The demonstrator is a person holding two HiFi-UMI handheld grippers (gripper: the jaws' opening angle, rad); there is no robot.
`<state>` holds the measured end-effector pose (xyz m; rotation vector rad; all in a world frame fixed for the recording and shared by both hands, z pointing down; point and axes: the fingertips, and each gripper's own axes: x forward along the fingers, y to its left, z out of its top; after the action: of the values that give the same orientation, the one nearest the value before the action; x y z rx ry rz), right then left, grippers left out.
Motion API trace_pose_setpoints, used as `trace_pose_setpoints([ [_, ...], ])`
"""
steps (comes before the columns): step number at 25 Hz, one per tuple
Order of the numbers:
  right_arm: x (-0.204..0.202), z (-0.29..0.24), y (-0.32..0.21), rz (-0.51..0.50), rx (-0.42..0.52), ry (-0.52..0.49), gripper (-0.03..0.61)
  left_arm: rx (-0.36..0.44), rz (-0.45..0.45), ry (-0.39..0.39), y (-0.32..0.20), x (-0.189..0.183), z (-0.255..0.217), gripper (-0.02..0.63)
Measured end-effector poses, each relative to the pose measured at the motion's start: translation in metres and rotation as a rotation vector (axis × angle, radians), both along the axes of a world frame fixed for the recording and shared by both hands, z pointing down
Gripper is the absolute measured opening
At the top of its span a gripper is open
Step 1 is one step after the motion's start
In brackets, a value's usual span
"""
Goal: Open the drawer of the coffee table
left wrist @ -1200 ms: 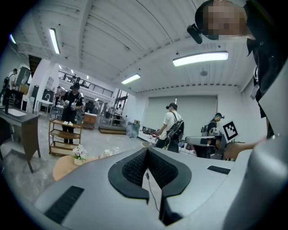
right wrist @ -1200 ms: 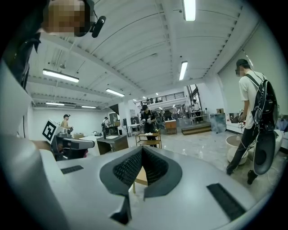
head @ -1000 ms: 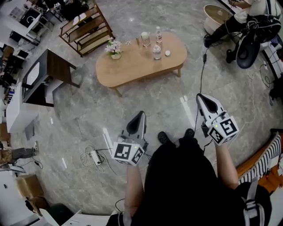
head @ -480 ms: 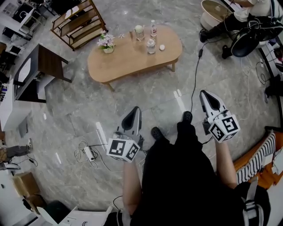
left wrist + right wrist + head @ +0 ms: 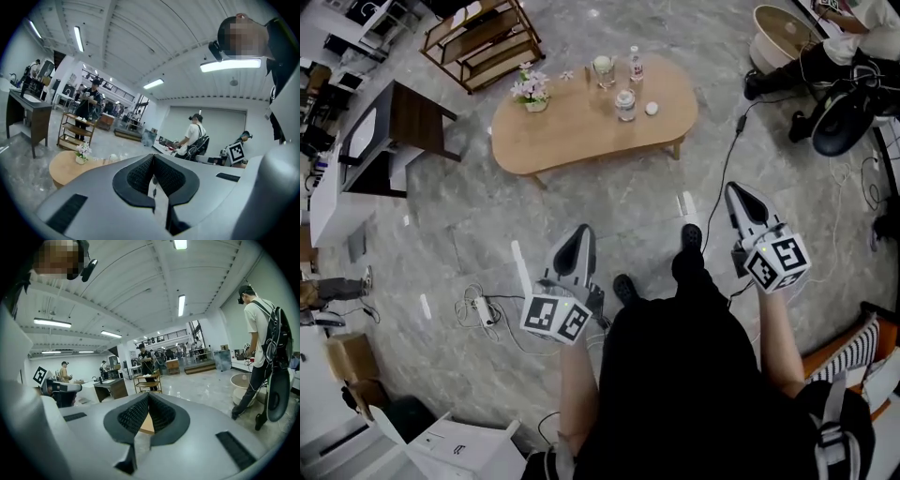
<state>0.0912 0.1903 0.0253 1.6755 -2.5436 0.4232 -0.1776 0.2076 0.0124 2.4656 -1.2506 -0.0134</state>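
Bench (image 5: pixel 581 131): oval, light wood top, rounded ends, long axis running left-right and slightly tilted in head view. Stands upright on grey marbled floor (image 5: pixel 487 234), in upper middle of that view. Slim wooden legs (image 5: pixel 677 148) show under near edge, splayed outward. Drawer: hidden under top from above, state cannot be told. Left gripper view shows bench (image 5: pixel 61 168) low at left, seen edge-on; near side too small and dim to make out drawer.
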Motion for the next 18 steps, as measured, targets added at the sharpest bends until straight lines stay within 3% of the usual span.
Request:
trace_pose_setpoints([
  [3, 0.026, 0.004, -0.031, -0.063, -0.006, -0.012, 0.012, -0.002, -0.074, 0.051, -0.017, 0.023, -0.002, 0.014],
  [8, 0.047, 0.02, -0.073, -0.186, -0.038, -0.014, 0.012, -0.042, -0.247, 0.248, -0.047, 0.045, 0.01, 0.014],
  [11, 0.054, 0.039, -0.087, -0.261, -0.085, -0.014, 0.012, -0.075, -0.335, 0.318, -0.053, 0.056, 0.029, 0.014],
  [15, 0.063, 0.073, -0.103, -0.376, -0.161, -0.003, 0.012, -0.144, -0.404, 0.321, -0.052, 0.078, 0.062, 0.014],
  [18, 0.064, 0.107, -0.126, -0.42, -0.194, 0.017, 0.012, -0.206, -0.395, 0.274, -0.065, 0.093, 0.095, 0.014],
])
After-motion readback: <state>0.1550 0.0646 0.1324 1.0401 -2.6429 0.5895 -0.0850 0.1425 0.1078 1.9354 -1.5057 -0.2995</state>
